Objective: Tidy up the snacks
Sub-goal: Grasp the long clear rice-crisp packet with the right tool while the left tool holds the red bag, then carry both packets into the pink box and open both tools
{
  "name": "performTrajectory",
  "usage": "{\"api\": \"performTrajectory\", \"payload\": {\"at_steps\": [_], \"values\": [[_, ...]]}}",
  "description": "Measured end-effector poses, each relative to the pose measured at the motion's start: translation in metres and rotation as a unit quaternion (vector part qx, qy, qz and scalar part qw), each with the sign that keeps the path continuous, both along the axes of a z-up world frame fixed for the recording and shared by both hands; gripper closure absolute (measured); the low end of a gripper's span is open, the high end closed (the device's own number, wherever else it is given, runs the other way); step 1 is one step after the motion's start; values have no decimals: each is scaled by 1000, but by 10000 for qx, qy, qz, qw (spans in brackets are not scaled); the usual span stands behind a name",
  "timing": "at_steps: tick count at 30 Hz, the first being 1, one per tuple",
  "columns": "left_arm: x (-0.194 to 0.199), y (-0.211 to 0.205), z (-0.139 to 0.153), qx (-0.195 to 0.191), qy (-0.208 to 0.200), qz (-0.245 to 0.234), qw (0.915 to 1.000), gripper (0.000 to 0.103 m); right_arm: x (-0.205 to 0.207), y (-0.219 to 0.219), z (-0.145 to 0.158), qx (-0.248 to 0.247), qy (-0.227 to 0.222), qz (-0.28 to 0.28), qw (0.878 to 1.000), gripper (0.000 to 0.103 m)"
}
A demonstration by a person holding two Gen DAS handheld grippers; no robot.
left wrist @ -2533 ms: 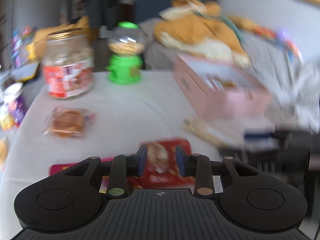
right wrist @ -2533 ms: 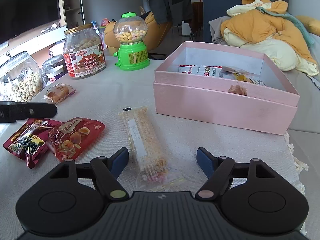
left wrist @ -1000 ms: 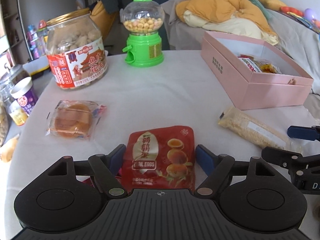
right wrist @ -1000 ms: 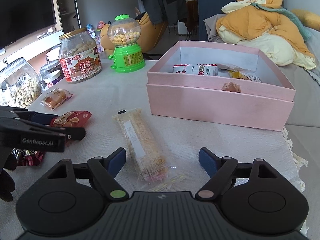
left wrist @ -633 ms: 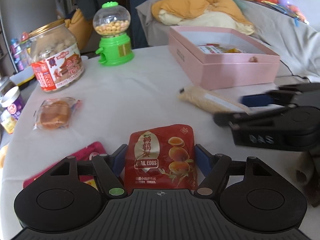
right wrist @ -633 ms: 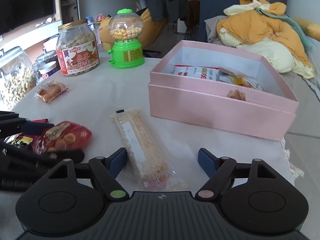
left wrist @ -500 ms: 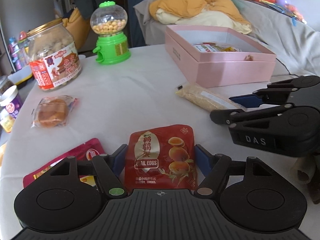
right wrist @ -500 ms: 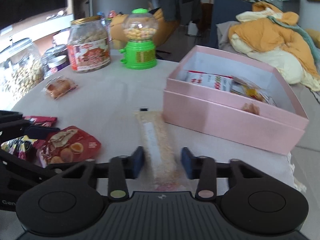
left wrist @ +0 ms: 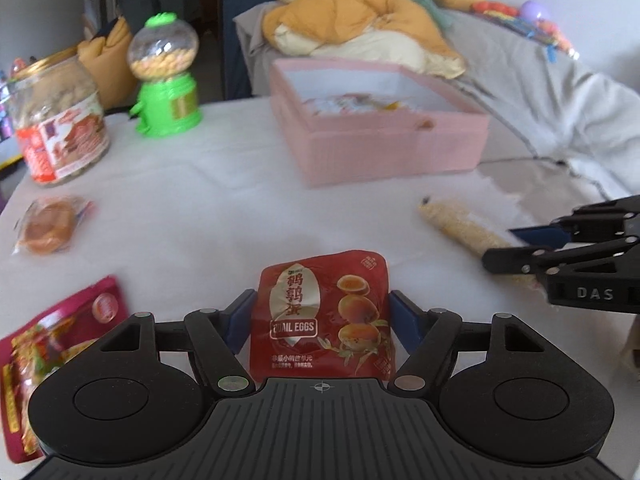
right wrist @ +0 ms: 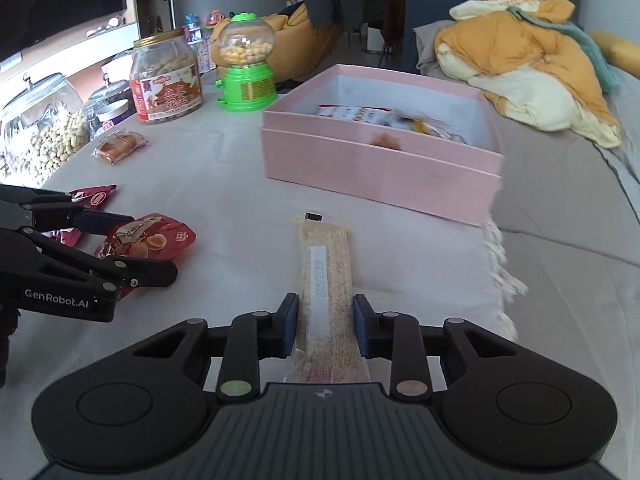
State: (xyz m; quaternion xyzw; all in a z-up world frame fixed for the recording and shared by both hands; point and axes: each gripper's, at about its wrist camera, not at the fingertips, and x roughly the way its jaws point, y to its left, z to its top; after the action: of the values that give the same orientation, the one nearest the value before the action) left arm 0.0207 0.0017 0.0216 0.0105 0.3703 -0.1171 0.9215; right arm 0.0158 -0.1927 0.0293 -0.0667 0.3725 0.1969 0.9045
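My left gripper (left wrist: 320, 320) is shut on a red quail egg packet (left wrist: 322, 312) and holds it above the white table (left wrist: 200, 200). My right gripper (right wrist: 325, 326) is shut on a long pale cereal bar (right wrist: 325, 276) that points toward the open pink box (right wrist: 380, 172). The box holds several wrapped snacks. The cereal bar (left wrist: 456, 224) and the box (left wrist: 380, 148) also show in the left wrist view. The quail egg packet (right wrist: 148, 240) shows at the left of the right wrist view.
A peanut jar (right wrist: 168, 76), a green candy dispenser (right wrist: 248, 68) and a wrapped bun (right wrist: 118, 146) stand at the back left. A dark red snack bag (left wrist: 48, 344) lies at my left. A sofa with an orange jacket (right wrist: 528, 60) is behind the box.
My right gripper has closed on the cereal bar. My left gripper keeps hold of the quail egg packet and has swung right, toward the box.
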Motion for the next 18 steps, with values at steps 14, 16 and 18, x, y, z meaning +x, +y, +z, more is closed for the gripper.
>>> {"api": "performTrajectory", "payload": {"at_steps": [14,16,18], "values": [[34,-12,66,-371,-1026,-78,9940,27,26,-21,74,679,-501,288,9960,98],[34,-14,61,-189,-943,11,9954,27,32,-19,70,580,-392,396,9968,97],[32,-15,50,13,-805,56,9967,27,36,-17,57,433,-213,452,9978,96]]}}
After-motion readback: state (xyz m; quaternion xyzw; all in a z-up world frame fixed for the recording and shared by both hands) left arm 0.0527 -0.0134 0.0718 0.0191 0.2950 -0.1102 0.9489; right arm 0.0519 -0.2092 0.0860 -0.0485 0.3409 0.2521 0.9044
